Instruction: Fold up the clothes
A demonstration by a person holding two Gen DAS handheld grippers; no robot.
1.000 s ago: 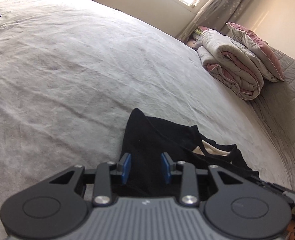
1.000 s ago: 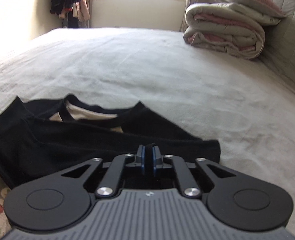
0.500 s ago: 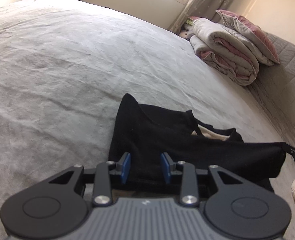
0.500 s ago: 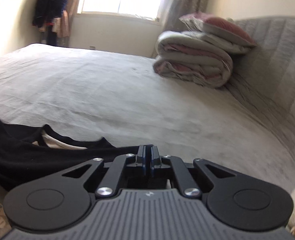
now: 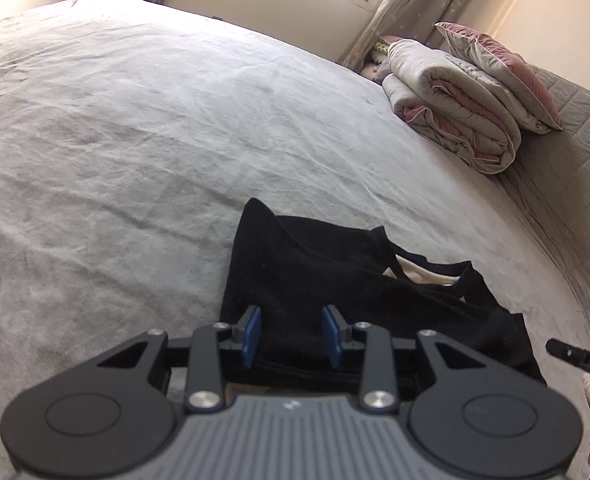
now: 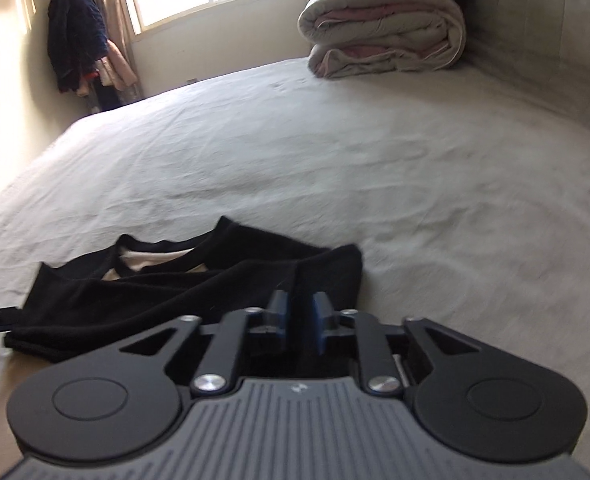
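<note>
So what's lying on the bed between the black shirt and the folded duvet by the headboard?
Nothing: only bare grey bedsheet separates the black shirt from the folded duvet. Both wrist views show it, the right wrist view most plainly.

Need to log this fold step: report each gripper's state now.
Left gripper: open, pads apart over the black top, not pressing it.
Right gripper: open, jaws just opened; black top lies behind them, not clamped.

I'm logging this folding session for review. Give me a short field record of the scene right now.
surface: grey bedspread
garment: black top, lying partly folded, pale inner layer showing at the neckline
left claw: open, black top's edge between its pads
right claw: has just been opening, pads apart over the black top's end
background: folded comforter by the headboard
</note>
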